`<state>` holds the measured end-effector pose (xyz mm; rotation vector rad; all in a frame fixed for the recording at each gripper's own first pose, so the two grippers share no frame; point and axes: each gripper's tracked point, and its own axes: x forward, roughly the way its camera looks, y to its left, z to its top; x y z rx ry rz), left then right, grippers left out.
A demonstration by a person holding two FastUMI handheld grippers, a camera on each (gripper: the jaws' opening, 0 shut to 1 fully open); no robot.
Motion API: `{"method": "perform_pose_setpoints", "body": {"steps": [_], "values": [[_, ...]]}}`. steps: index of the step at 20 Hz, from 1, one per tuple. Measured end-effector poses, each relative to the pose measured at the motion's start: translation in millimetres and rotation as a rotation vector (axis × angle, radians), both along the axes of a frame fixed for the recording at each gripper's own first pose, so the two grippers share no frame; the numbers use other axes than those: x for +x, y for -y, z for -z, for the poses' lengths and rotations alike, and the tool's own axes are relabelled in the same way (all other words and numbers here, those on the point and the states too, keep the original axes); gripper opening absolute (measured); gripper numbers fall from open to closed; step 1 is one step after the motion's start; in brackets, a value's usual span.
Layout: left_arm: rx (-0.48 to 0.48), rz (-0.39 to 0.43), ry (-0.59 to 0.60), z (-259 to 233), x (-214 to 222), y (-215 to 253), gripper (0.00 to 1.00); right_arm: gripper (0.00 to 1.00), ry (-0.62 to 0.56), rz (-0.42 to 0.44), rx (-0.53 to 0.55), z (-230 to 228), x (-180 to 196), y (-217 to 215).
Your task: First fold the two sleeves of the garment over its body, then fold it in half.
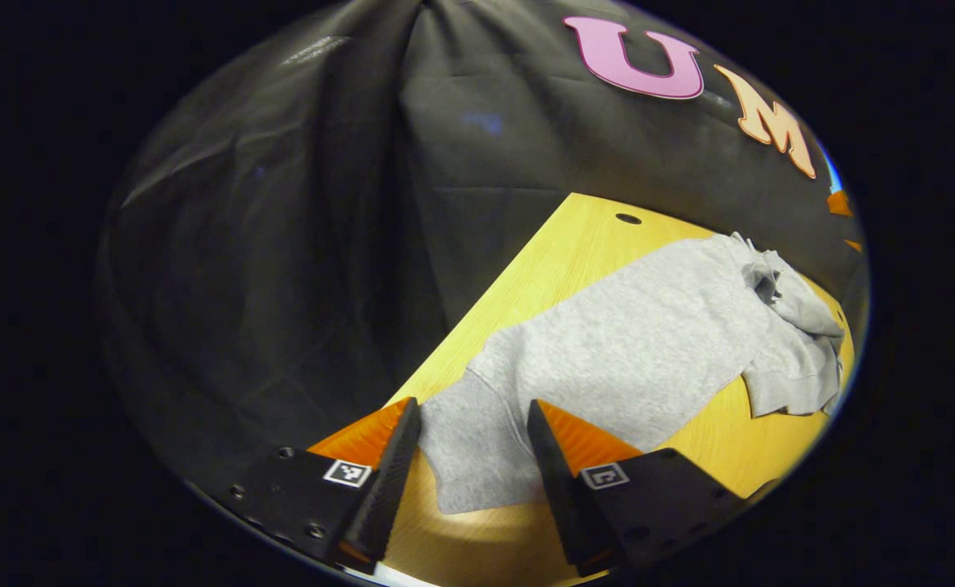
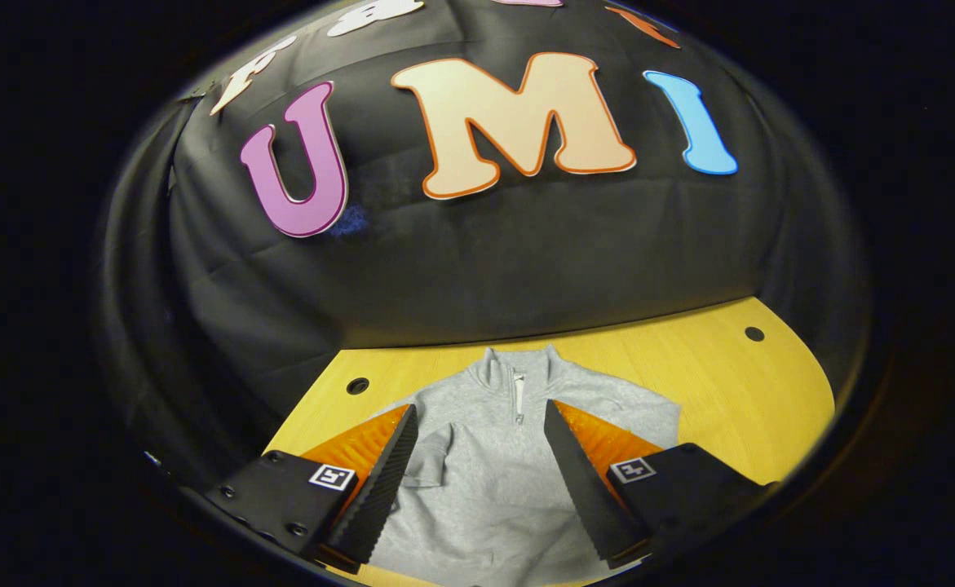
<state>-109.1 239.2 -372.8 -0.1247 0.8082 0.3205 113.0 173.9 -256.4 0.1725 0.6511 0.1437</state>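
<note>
A grey zip-neck sweatshirt (image 2: pixel 485 497) lies on the yellow wooden table (image 2: pixel 730 383), its collar (image 2: pixel 518 371) toward the booth wall. One sleeve cuff (image 2: pixel 426 458) rests on the body beside my right gripper's left finger. My right gripper (image 2: pixel 480 408) hovers open over the chest, holding nothing. In the left gripper view the same sweatshirt (image 1: pixel 632 342) stretches from the bottom centre to the right, where it is bunched into a crumpled heap (image 1: pixel 795 318). My left gripper (image 1: pixel 473 405) is open, its fingers on either side of the near end of the cloth without pinching it.
The table (image 1: pixel 575 244) has round holes near its far corners, one hole (image 1: pixel 628 218) in the left gripper view and two holes (image 2: pixel 356 385) (image 2: pixel 754 333) in the right gripper view. Black cloth walls close in behind and to the left of the table.
</note>
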Motion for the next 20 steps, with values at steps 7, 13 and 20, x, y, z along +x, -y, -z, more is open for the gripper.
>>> {"method": "perform_pose_setpoints", "body": {"steps": [7, 13, 20], "values": [[0.028, 0.046, -0.081, 0.8, 8.3, 19.2, 0.01, 0.93, -0.002, 0.022, -0.016, -3.4, -28.7, 49.1], [-0.097, -0.103, -0.013, -41.0, 42.2, 17.3, 0.00, 0.98, -0.001, -0.008, -0.055, -4.8, -44.7, 94.4], [-0.059, -0.013, 0.176, -131.9, 137.3, 52.1, 0.00, 0.97, -0.007, 0.019, -0.042, 1.5, -53.6, 144.7]]}}
